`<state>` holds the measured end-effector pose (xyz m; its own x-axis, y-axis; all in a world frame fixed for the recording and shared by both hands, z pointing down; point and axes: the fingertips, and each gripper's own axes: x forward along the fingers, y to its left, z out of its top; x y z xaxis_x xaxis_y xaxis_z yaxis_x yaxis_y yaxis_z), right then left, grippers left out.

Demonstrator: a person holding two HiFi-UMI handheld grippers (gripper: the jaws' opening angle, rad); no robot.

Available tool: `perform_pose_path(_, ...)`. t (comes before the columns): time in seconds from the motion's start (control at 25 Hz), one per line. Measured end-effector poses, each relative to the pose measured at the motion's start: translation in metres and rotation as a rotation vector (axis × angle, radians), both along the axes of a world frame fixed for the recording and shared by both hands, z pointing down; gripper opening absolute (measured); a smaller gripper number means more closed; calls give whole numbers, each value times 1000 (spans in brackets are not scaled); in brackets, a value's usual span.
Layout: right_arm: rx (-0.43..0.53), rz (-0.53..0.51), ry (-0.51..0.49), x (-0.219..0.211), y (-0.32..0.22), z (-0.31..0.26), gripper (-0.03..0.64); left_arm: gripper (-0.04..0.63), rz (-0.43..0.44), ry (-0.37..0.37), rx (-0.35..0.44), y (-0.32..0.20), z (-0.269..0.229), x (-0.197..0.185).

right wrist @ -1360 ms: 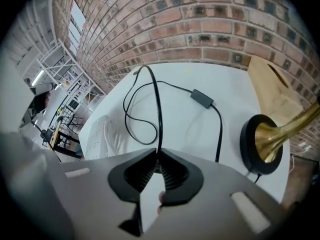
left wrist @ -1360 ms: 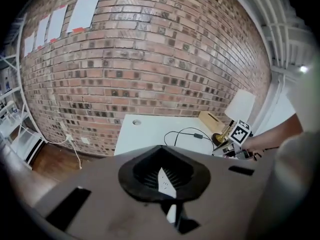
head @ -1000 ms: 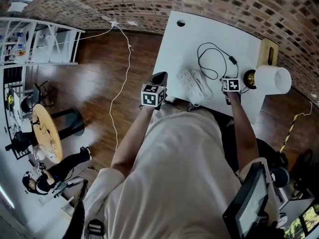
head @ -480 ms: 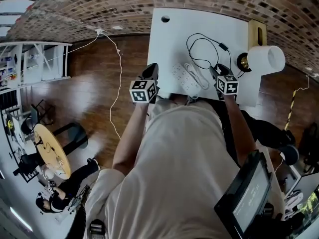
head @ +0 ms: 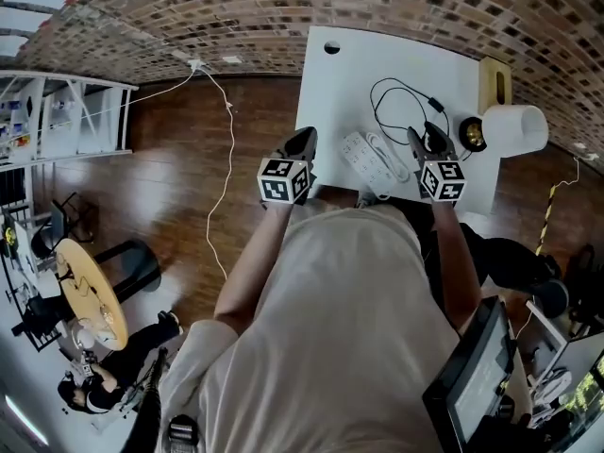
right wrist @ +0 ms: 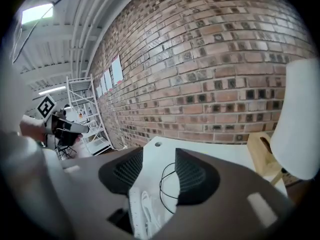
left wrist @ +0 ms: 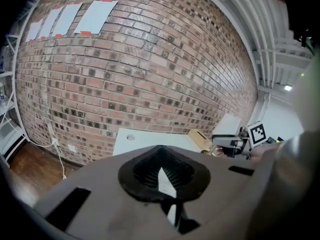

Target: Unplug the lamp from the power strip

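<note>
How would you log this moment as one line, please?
left gripper: jaws together, empty | right gripper: jaws just opened, empty | white plastic power strip: beside looped black lamp cord

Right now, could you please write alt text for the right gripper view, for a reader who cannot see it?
The right gripper hangs above a white table, its jaws having just been opening, now apart and empty. Beyond them lie a white power strip and a looped black cord; a white lampshade at right, a brick wall behind.
</note>
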<state>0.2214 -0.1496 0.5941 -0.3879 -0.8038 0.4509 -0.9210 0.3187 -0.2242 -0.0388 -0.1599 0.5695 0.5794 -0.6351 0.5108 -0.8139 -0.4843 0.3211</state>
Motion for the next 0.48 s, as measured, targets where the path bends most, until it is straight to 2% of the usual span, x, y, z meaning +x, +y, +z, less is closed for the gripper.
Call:
perform_pose_path(0.12, 16, 73, -7, -10, 0, -10, 189, 3, 47, 2, 8, 5, -6, -18)
perform_pose_path(0.28, 37, 164, -9, -30, 5, -21, 170, 3, 49, 5, 25, 1, -14, -63)
perform_pose_path(0.48, 78, 163, 43, -82, 16, -41, 147, 3, 43, 12, 27, 2, -15, -126)
